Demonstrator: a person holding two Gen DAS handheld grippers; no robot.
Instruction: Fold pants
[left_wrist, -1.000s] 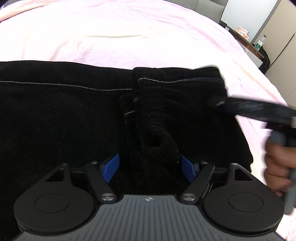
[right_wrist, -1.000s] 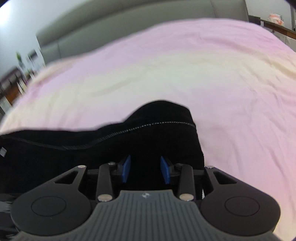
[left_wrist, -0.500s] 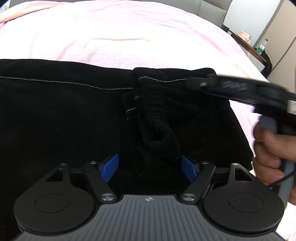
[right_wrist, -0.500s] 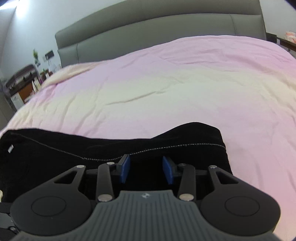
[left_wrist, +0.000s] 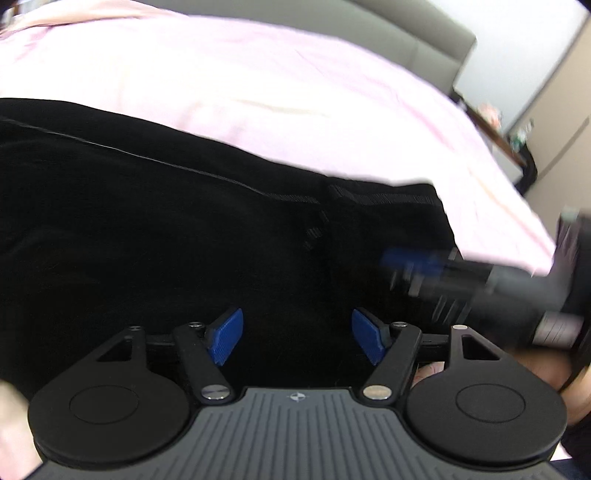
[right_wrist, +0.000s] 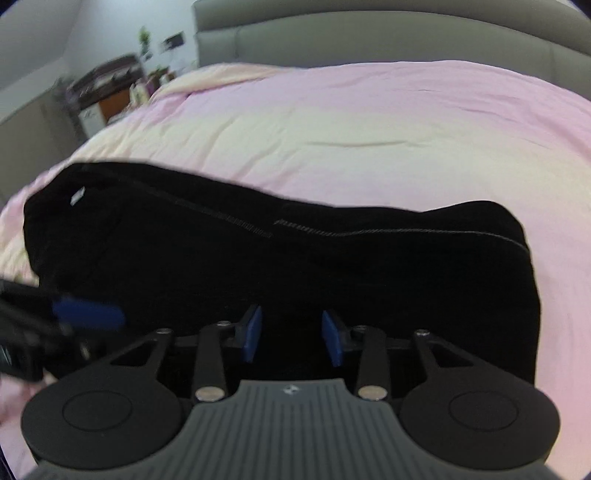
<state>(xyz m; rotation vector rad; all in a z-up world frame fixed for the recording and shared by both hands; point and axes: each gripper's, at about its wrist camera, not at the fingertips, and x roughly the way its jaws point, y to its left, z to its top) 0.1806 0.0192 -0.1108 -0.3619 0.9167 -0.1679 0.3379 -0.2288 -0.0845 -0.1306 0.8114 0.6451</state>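
Right gripper (left_wrist: 413, 262) swung nearer; pants (right_wrist: 258, 266) label (right_wrist: 77, 195) unreadable.

The left black two-finger gripper with blue ribbed pads (left_wrist: 297, 341) points steeply downward, its 2 jaws set wide and closing, the pads pressing on nothing. The right black two-finger gripper with blue pads (right_wrist: 291, 338) also tilts downward, its jaws much narrower and closing. In the left wrist view it crosses in blurred from the right side, a hand (left_wrist: 546, 363) gripping its handle.
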